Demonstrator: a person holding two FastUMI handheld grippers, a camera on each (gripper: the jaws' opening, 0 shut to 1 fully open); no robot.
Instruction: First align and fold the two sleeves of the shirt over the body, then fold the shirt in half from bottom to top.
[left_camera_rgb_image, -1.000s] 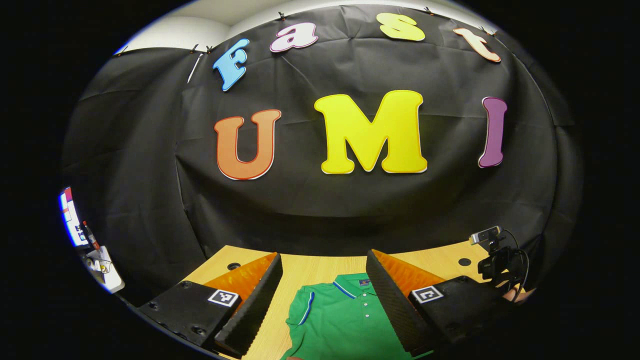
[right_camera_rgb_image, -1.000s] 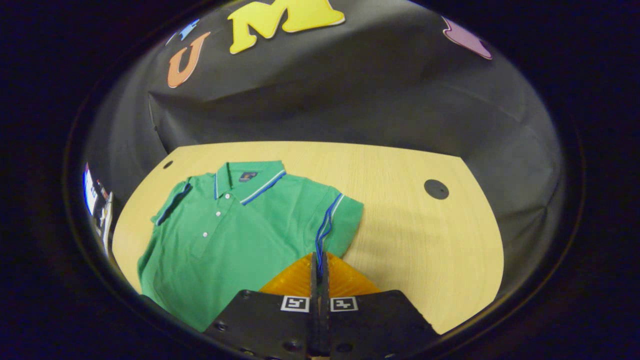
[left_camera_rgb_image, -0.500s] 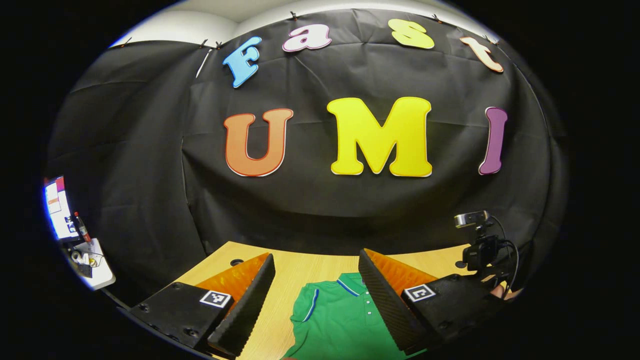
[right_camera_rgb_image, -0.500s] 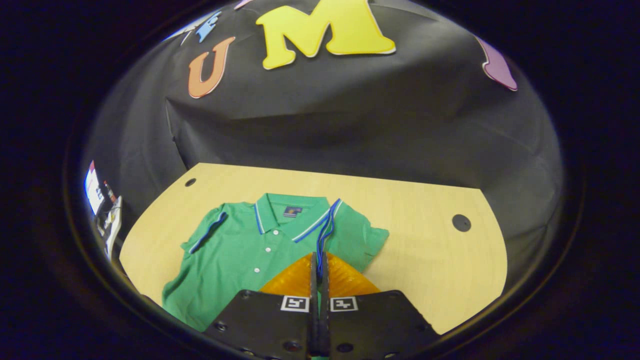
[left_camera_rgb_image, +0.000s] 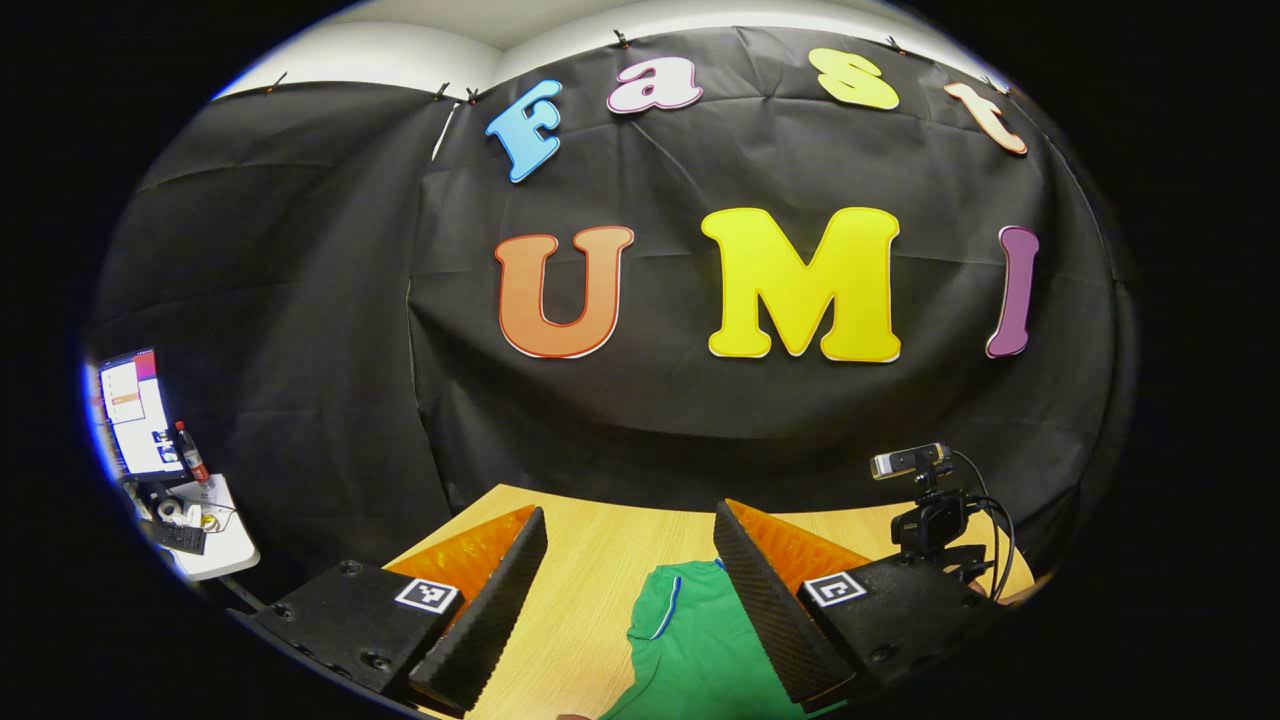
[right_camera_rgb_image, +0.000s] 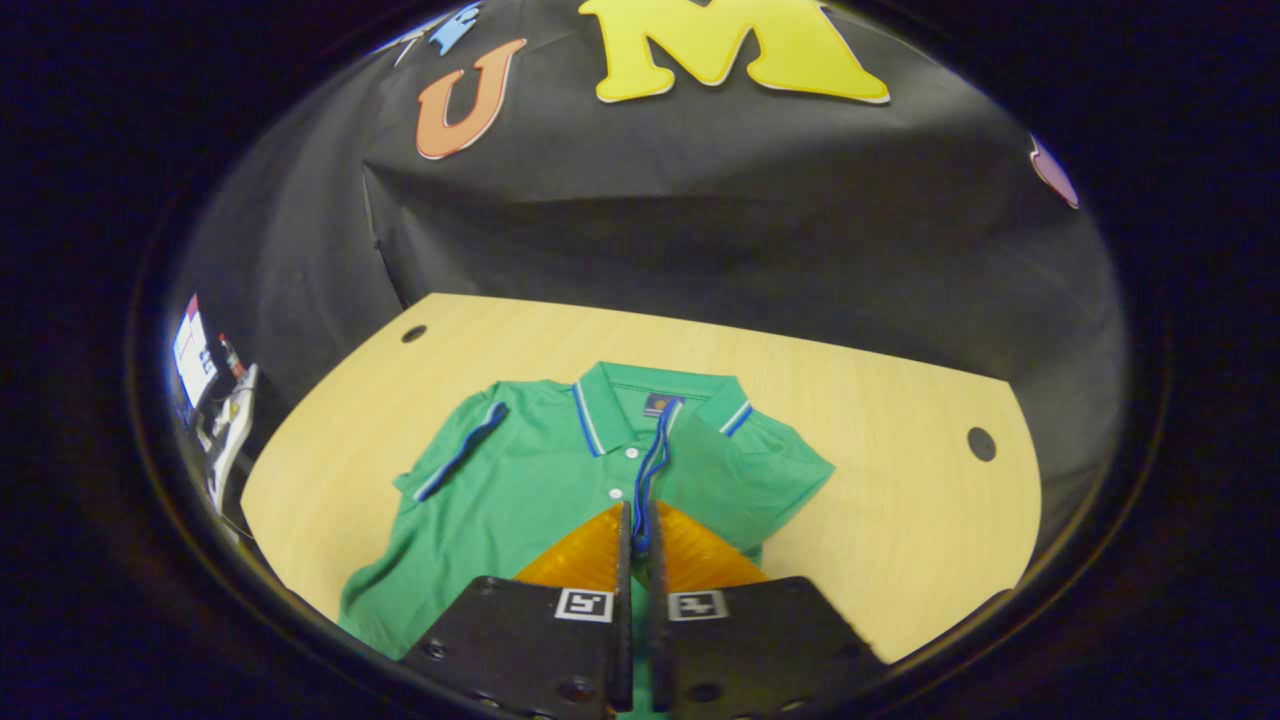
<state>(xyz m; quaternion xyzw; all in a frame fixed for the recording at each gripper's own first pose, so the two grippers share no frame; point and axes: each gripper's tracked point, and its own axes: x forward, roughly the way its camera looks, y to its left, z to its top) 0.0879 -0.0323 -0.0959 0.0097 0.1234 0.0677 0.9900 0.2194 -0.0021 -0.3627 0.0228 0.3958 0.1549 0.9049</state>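
Here the right gripper (right_camera_rgb_image: 636, 525), closed on a sleeve (right_camera_rgb_image: 652, 465) of the shirt (right_camera_rgb_image: 520, 490) spread on the table (right_camera_rgb_image: 880, 480), should lay it flat over the body before letting go, while the left gripper (left_camera_rgb_image: 625, 590) waits wide open, empty.

Legible text: none. Shirt (right_camera_rgb_image: 520, 480) collar label (right_camera_rgb_image: 657, 404) too small to read; square coded markers (right_camera_rgb_image: 585, 604) on gripper bodies, no lettering.

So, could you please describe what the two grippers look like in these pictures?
Each gripper, left and right, has black blocky finger mounts with screws and a small square black-and-white marker on each. The left gripper's fingers are wedge-shaped with ribbed inner faces. A cabled camera rides on the gripper farther off.
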